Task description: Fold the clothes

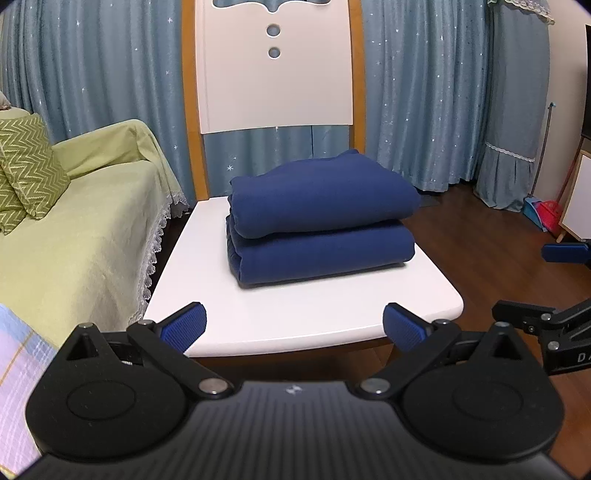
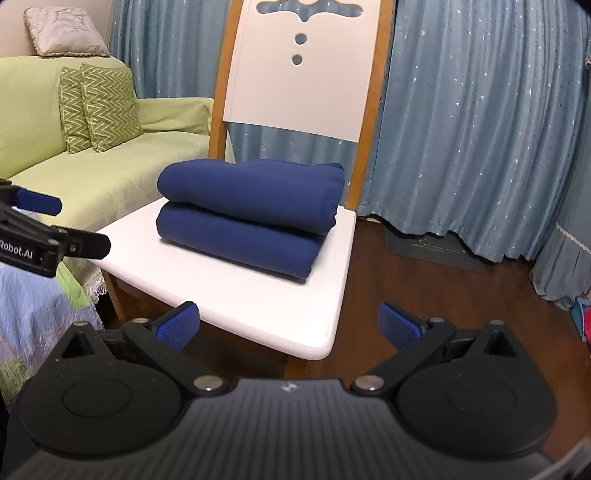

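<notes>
blue curtains (image 1: pixel 424 92) with tiny white stars fill the back of both pictures, from the left side to the right side. a green sofa (image 1: pixel 74 229) sits on the left side of the frame, with a lace edge hanging down. the dark wood floor (image 1: pixel 480 240) shows on the right side.

a white chair (image 1: pixel 295 317) with an orange-brown frame stands in the middle. its tall back goes up to the top of the frame and has two round holes in it. the blue cloth (image 1: pixel 321 218) lies on the chair seat, in the middle of the picture. it is folded into a neat stack with two thick layers, one on top of the other. nothing touches it.

zigzag green pillows (image 2: pixel 99 107) lean on the sofa in the upper left of the right wrist picture. a pale pillow (image 2: pixel 62 31) sits on top of the sofa back, in the upper left corner.

the left gripper (image 1: pixel 294 328) is at the bottom of its picture, wide apart and holding nothing. the right gripper (image 2: pixel 289 325) is at the bottom of its picture, wide apart too, with nothing in it. both are near the front edge of the seat, away from the cloth.

a small red and blue thing (image 1: pixel 541 212) lies on the floor at the right edge.
</notes>
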### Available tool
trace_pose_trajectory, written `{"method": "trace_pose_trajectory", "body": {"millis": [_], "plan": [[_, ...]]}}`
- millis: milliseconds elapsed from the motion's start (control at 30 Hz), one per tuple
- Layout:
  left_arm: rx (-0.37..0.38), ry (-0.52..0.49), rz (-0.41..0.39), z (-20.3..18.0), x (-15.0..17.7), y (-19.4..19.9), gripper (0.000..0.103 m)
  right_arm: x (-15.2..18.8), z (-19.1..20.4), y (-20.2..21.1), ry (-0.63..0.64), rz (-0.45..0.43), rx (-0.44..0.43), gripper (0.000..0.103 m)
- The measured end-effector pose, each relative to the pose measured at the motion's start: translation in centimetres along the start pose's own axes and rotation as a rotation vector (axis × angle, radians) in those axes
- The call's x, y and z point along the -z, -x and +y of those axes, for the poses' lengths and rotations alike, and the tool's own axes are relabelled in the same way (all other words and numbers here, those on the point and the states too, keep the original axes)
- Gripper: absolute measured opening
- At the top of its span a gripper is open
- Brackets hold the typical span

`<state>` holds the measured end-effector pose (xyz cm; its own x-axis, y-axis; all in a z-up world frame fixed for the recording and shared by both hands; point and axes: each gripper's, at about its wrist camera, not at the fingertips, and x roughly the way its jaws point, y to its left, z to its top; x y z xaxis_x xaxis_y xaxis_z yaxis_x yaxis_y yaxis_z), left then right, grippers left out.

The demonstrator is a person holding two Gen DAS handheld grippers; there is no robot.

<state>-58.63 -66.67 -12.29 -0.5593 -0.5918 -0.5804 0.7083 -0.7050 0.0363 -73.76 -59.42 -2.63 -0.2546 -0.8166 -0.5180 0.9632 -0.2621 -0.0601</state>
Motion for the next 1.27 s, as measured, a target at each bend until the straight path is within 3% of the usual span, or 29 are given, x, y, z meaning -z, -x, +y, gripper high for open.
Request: {"method": "trace_pose_trajectory", "body": {"millis": [867,1267], "plan": [[0.003,0.046,0.006,0.6,-0.3,-1.9,0.103,-0.4,0.7,-1.5,-0.03,0.03,-0.007,0.102],[0.029,0.072,-0.031,0.8,-0.5,-2.0,0.103,-0.5,0.8,-1.8,-0.022,0.04,-0.004,0.102]]}}
